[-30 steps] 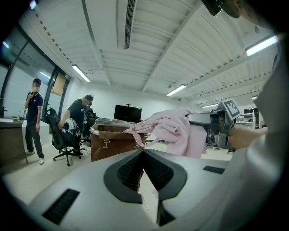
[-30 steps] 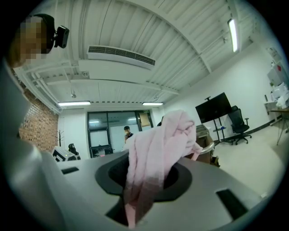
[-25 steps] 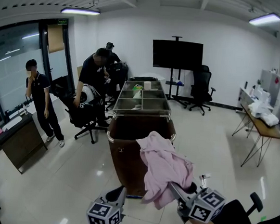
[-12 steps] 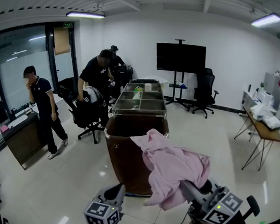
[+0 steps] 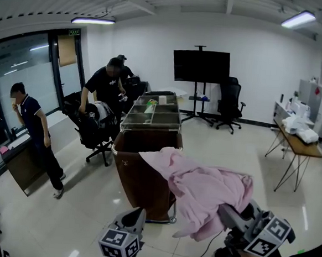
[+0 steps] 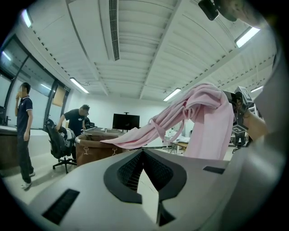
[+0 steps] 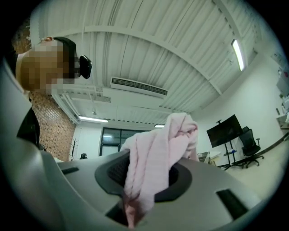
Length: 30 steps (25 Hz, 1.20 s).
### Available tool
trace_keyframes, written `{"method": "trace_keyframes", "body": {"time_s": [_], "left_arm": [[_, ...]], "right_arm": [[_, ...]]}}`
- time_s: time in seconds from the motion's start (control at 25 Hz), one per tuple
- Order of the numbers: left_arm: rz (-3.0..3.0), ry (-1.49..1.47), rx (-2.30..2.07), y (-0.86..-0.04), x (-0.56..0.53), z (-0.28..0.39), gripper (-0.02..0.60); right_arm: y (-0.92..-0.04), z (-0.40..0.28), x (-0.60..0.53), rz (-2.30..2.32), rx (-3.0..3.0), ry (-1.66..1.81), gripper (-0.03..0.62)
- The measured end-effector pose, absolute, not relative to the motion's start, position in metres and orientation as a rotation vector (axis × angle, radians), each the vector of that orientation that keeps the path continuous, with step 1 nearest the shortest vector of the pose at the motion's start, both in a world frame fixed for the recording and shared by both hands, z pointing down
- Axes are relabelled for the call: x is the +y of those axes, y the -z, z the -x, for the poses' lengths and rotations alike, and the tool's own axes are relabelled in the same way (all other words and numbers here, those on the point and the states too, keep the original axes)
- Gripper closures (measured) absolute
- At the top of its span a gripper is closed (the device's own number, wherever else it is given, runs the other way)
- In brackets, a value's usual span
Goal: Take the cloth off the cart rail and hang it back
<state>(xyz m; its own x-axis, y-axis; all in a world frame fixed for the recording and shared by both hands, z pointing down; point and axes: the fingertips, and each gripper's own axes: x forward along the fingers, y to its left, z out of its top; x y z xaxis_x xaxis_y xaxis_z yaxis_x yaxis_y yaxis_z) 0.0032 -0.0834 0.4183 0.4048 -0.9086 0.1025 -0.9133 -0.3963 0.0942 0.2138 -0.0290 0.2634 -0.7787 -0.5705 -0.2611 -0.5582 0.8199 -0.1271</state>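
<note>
We had our grey left gripper (image 5: 138, 216) closed on nothing, our grey right gripper (image 5: 225, 211) clamping the crumpled pink cloth (image 5: 206, 187) up in the air, its far corner over the brown wheeled cart (image 5: 138, 176) beyond.

Crumpled pink cloth (image 5: 206, 190) aloft, one end above the brown cart's near chrome rail (image 5: 125, 150).

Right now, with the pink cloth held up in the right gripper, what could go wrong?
The right gripper pinches only one bunched fold of the pink cloth; the loose part hangs below and might pull it out.
The cloth's far end lies on the cart rail, so it may snag there.
The left gripper holds nothing, so nothing backs up the grip.
</note>
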Motion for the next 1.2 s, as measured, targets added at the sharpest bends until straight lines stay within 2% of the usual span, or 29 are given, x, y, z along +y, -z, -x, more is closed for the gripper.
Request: {"method": "trace_keyframes", "body": {"time_s": [0.36,0.72,0.92,1.2], "left_arm": [[-2.523,-0.064,-1.647,-0.423,-0.070,-0.018,0.581],[-2.569,-0.061,-1.608,-0.416,-0.070,-0.034,0.581],[-2.577,-0.068,-1.608,-0.416,-0.070,-0.038,0.581],[-2.560,-0.069,-1.605,-0.414,-0.061,-0.039,0.581]], "right_arm": [[-0.239,-0.265,-0.003,0.850,2.599,0.065,0.471],[-0.195,-0.321,0.019,0.922,2.483,-0.109,0.470],[-0.217,-0.286,-0.002,0.901,2.616,-0.075,0.470],[-0.313,-0.216,-0.053,0.893,2.792,0.213,0.471]]}}
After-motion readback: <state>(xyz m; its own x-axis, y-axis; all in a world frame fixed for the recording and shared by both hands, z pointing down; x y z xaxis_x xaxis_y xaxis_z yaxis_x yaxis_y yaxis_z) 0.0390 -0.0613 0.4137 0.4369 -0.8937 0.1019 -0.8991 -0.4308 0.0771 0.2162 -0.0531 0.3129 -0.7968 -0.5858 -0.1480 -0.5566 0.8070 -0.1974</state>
